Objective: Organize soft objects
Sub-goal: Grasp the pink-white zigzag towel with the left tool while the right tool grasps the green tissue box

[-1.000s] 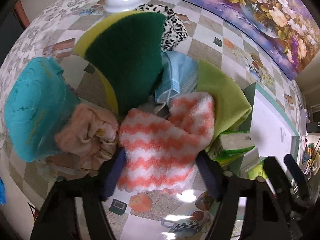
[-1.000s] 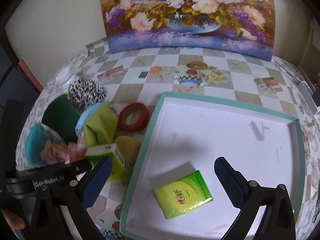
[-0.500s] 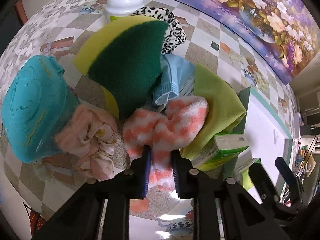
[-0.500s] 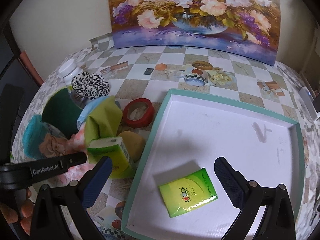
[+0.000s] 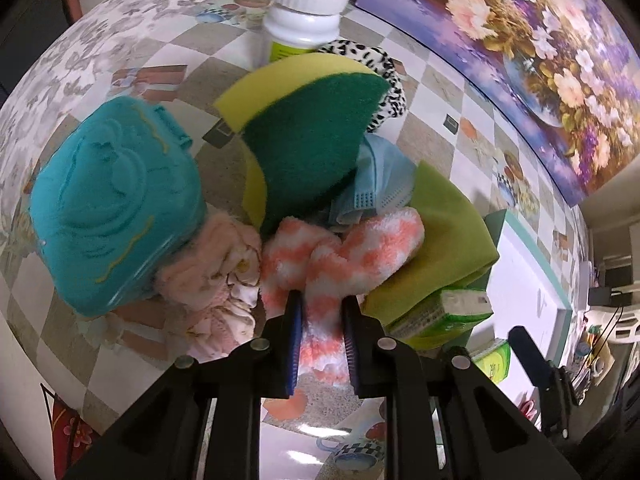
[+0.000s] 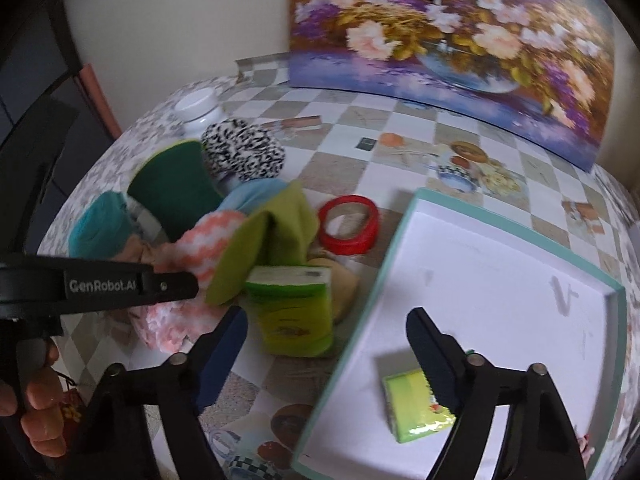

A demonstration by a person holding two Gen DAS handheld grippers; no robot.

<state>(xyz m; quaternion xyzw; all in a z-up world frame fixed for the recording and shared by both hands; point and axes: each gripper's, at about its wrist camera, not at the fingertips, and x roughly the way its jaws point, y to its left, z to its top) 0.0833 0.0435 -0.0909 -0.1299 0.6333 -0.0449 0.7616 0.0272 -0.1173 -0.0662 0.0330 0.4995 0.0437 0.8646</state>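
Fingers of your left gripper (image 5: 320, 312) are squeezed tight on the fluffy orange-and-white striped cloth (image 5: 340, 256), and its near end is pinched flat between the two blue pads. That cloth sits at the front of a soft heap on the checkered tablecloth (image 5: 100, 60). Touching it on the left is a crumpled pale pink cloth (image 5: 216, 280), and past that lies a teal felt pouch (image 5: 112, 208). Behind the striped cloth stands a green and yellow scrubbing sponge (image 5: 308, 132), leaning over a light blue face mask (image 5: 376, 184). On the right a folded lime green cloth (image 5: 444, 248) rests against the striped one. A black-and-white spotted fuzzy thing (image 5: 388, 80) and a white plastic bottle (image 5: 308, 12) sit at the back of the heap.

Your right gripper (image 6: 328, 344) has its fingers apart with nothing between them, and they have just been closing a little. It hangs over the edge of the big white tray with a teal rim (image 6: 520, 264). A green tissue pack (image 6: 296, 312) stands on the tablecloth just beside its left finger. A flat lime green packet (image 6: 412, 408) lies inside the tray, partly hidden behind the right finger. A red tape ring (image 6: 348, 228) lies on the tablecloth near the tray, behind the lime cloth. A flower painting (image 6: 460, 24) leans on the wall at the back.
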